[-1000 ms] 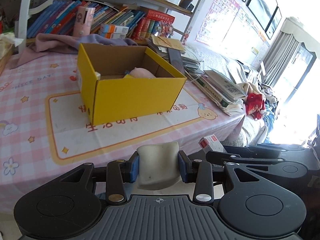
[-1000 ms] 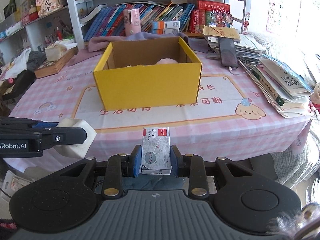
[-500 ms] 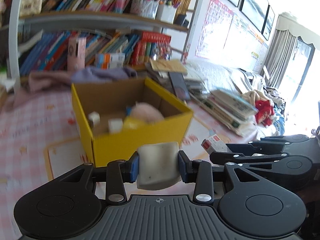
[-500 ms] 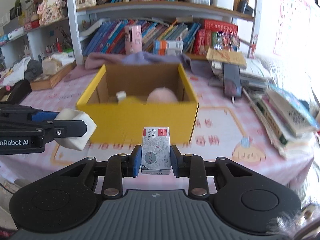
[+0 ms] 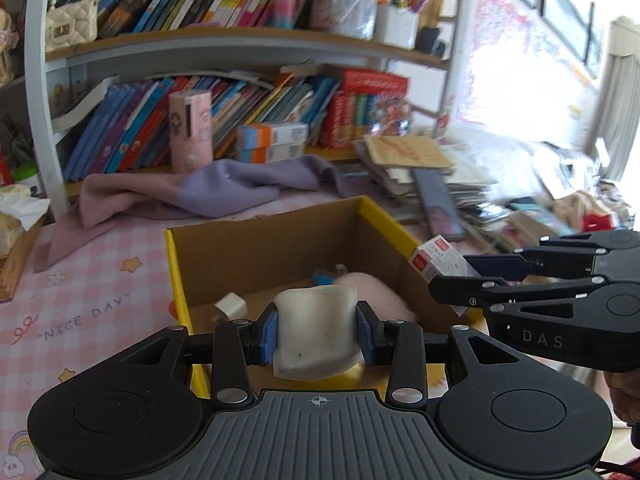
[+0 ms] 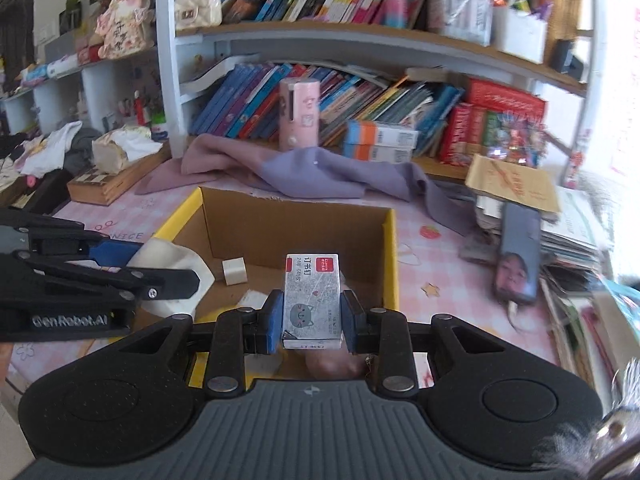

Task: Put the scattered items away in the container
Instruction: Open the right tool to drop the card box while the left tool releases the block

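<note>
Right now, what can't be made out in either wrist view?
- Pink soft item in the yellow box: largely hidden in both views by the left gripper holding the white eraser and the right gripper holding the staples box.
- Box floor near side: hidden by the grippers' bodies.
- Shelf book spines: blurred, unreadable.
</note>
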`<move>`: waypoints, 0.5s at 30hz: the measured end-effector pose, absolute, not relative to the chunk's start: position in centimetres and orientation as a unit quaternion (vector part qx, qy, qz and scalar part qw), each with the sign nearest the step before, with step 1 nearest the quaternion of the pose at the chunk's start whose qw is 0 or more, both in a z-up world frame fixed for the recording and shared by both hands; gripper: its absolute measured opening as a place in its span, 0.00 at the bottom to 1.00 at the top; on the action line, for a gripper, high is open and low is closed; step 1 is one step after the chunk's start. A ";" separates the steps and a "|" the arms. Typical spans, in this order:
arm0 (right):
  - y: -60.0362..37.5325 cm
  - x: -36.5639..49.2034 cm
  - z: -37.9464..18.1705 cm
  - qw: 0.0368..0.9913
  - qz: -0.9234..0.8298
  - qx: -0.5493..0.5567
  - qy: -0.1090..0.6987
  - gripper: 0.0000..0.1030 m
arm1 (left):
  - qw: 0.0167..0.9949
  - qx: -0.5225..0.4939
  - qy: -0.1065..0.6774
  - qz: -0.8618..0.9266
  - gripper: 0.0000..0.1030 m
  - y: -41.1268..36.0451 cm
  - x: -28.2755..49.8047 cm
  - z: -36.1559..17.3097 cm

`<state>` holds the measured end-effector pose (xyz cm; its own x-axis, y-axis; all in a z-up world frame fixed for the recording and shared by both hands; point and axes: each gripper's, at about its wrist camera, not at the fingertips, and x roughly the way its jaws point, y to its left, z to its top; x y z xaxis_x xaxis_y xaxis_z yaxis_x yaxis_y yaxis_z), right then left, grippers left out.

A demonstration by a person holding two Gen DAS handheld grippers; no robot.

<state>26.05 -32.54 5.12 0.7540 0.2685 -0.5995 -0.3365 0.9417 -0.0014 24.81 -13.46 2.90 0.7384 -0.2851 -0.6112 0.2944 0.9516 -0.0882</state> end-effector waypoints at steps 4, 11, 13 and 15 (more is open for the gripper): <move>-32.2 30.2 3.7 0.923 0.186 -0.053 0.332 0.27 | 0.930 0.021 0.347 -0.119 0.36 -14.2 27.5 1.6; -30.4 35.9 1.4 0.901 0.225 -0.077 0.362 0.27 | 0.924 0.036 0.372 -0.077 0.36 -14.9 31.0 0.2; -30.0 37.1 0.8 0.895 0.231 -0.082 0.372 0.27 | 0.923 0.040 0.378 -0.067 0.37 -15.0 31.8 -0.2; -29.8 38.4 0.2 0.888 0.237 -0.085 0.384 0.27 | 0.920 0.037 0.386 -0.062 0.37 -15.0 32.4 -0.6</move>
